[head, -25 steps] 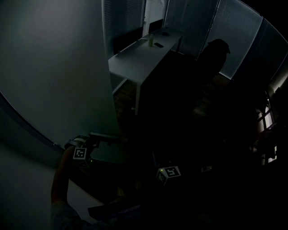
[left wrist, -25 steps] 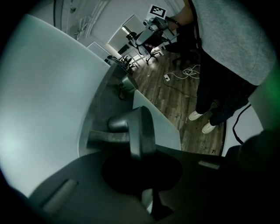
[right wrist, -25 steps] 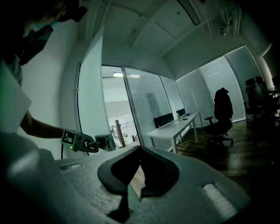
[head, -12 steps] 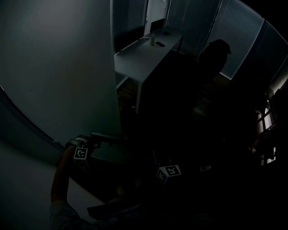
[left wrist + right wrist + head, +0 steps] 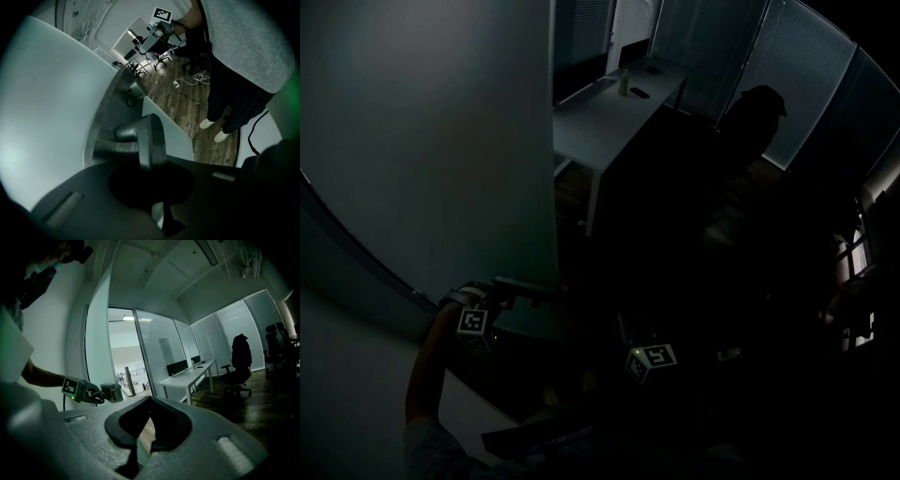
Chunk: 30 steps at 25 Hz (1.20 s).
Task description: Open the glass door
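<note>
The frosted glass door (image 5: pixel 441 141) fills the left of the dark head view, its free edge standing upright near the middle. My left gripper (image 5: pixel 508 294) is at the metal lever handle (image 5: pixel 528 290) low on that edge. In the left gripper view the handle (image 5: pixel 151 140) runs down into the jaws, and the left gripper (image 5: pixel 161 218) is shut on it. The right gripper view shows the door (image 5: pixel 98 333) ajar, with a bright corridor behind. My right gripper (image 5: pixel 140 446) hangs apart from the door, shut, with nothing held. Its marker cube (image 5: pixel 650 359) shows low in the middle.
A long white desk (image 5: pixel 609 108) stands past the door's edge, with an office chair (image 5: pixel 239 366) draped with a jacket beside it. Blinds cover the glass walls behind. The person's legs (image 5: pixel 234 93) stand on the wood floor near a loose cable (image 5: pixel 199 76).
In the head view the door's free edge has shifted to the right and covers more of the white desk. Both grippers have barely moved.
</note>
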Available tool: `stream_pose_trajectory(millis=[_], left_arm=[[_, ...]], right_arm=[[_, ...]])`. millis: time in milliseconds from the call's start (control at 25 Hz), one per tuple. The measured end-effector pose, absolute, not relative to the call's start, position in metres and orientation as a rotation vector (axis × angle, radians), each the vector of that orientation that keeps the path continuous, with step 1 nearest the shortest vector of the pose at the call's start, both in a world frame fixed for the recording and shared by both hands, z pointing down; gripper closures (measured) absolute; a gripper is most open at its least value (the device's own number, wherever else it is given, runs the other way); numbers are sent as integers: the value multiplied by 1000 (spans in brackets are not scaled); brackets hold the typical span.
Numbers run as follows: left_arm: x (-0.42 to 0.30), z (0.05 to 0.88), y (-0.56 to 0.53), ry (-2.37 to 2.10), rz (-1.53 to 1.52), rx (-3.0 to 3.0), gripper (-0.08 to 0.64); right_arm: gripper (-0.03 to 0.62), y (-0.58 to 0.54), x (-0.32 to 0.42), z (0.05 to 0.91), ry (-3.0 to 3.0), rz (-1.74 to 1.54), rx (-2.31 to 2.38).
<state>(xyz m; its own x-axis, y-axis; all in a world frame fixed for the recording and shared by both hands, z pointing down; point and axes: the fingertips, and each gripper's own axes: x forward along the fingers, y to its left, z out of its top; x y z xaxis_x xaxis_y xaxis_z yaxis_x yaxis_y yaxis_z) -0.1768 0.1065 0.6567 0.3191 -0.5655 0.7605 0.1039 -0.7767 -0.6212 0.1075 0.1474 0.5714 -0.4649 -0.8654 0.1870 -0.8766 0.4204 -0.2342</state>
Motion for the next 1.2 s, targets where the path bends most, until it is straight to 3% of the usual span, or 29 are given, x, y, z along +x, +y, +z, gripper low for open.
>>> stream_pose_trajectory(millis=[200, 560, 1200], left_arm=[[-179, 655, 110, 391, -1514, -2018, 554], [-180, 663, 123, 283, -1606, -2071, 452], [-181, 659, 129, 248, -1677, -2106, 417]], right_arm=[[589, 143, 110, 578, -2608, 461, 1607], [589, 136, 104, 586, -2599, 504, 1599], [589, 127, 101, 598, -2601, 518, 1585]])
